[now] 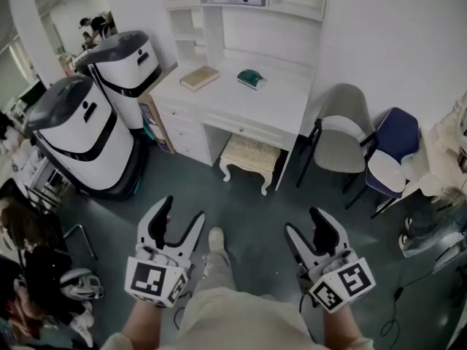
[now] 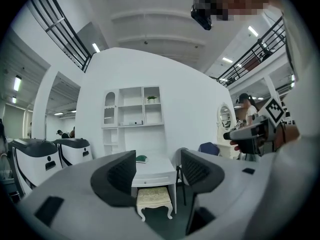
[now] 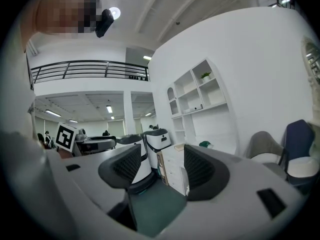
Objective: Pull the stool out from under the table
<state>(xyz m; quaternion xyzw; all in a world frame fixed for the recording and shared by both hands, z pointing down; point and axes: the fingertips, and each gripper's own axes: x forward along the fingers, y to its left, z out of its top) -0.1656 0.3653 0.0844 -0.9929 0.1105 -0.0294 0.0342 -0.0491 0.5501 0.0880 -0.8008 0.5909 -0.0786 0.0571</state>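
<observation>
Left gripper [image 1: 182, 211], right gripper [image 1: 305, 224]: my jaws apart, empty. Stool [image 1: 250, 155] under counter [image 1: 241, 97] front edge; approach low, clamp seat rim.

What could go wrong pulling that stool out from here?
1. The stool sits tucked in the table's narrow gap beside the drawers; a crooked pull could snag its curved legs.
2. The right tool, open and empty, aims at the drawers rather than the stool, so it may grab off-centre.
3. The grey chair stands close to the table's right side; the stool or an elbow could bump it.
</observation>
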